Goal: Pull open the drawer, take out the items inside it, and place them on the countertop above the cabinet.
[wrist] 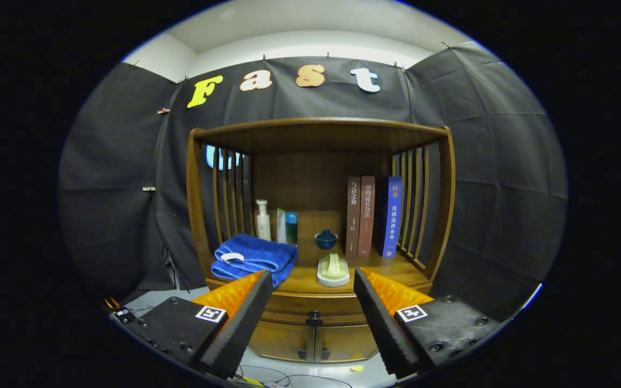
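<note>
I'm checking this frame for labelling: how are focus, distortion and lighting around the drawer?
Gripper view: fisheye bends the cabinet posts outward; the drawer knob, seen between the open gripper fingers, is sharp but shaded under the countertop lip; the blue towel and books are evenly lit, without glare.

1. Even overhead light; the pale ceiling (pixel 310 32) is brightest.
2. The cabinet (pixel 318 215) recess sits in soft shadow under its top.
3. Strong fisheye bending towards the edges.
4. Centre sharp; hand-held gripper (pixel 313 318) fingers spread apart, slightly soft.
</note>
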Demonstrator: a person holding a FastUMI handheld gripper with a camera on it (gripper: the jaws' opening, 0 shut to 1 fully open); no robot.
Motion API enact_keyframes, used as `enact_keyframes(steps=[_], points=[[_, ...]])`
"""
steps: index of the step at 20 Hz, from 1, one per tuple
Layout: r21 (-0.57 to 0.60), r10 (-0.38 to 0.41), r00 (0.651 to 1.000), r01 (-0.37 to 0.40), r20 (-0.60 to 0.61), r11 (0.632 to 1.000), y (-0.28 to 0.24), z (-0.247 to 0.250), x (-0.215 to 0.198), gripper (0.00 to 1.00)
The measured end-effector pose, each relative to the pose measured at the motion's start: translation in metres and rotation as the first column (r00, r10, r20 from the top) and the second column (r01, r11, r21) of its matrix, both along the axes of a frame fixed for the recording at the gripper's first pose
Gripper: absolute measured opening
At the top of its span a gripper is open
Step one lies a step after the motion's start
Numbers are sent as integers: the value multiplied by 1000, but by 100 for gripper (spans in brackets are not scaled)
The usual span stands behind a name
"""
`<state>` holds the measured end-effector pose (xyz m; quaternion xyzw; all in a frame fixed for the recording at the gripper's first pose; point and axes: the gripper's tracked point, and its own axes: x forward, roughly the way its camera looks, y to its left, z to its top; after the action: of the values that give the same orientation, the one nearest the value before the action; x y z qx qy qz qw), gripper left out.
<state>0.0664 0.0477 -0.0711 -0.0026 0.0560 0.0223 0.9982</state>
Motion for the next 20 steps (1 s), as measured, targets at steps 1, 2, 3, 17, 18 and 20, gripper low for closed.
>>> enact_keyframes(steps=[1, 2, 3, 17, 18, 20], points=[[15, -1, 1000, 1, 4, 1000, -1, 9, -1, 99], [34, 2, 1000, -2, 11, 999, 1, 17, -1, 99], [48, 5, 1000, -5, 17, 999, 1, 23, -1, 99], [52, -41, 999, 41, -1, 998, -36, 38, -8, 100], [47, -42, 999, 42, 0, 998, -39, 38, -8, 99], [37, -42, 999, 42, -4, 998, -41, 37, -11, 99]])
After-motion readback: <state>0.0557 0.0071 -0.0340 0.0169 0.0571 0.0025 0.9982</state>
